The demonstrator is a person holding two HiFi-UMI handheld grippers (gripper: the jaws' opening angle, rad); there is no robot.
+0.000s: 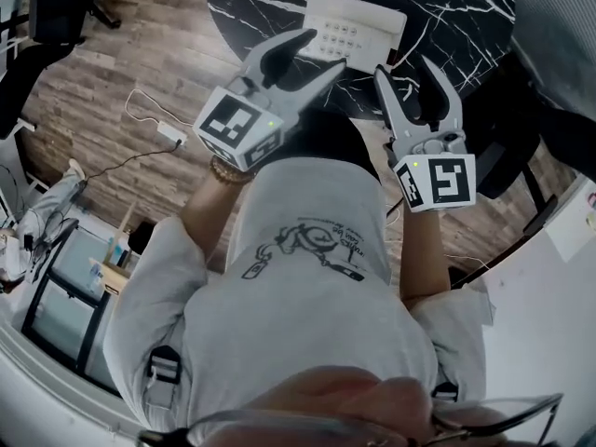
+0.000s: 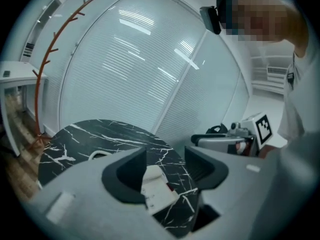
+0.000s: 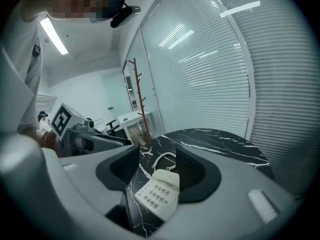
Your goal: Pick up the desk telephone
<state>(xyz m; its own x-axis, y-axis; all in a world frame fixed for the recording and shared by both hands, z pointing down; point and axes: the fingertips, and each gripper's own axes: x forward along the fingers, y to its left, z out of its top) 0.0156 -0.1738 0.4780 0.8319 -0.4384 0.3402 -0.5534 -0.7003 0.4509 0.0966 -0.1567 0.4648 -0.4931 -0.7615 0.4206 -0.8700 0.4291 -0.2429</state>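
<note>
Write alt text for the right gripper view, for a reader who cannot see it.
The right gripper, jaws open and touching nothing, frames a white desk telephone on a black marble table. Behind are blinds and a coat stand.

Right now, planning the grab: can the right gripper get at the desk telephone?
Probably yes. The right gripper has open jaws, and the desk telephone lies uncovered on the black table just ahead, with nothing between them.

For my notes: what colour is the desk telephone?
White desk telephone; clearest in the right gripper view.
</note>
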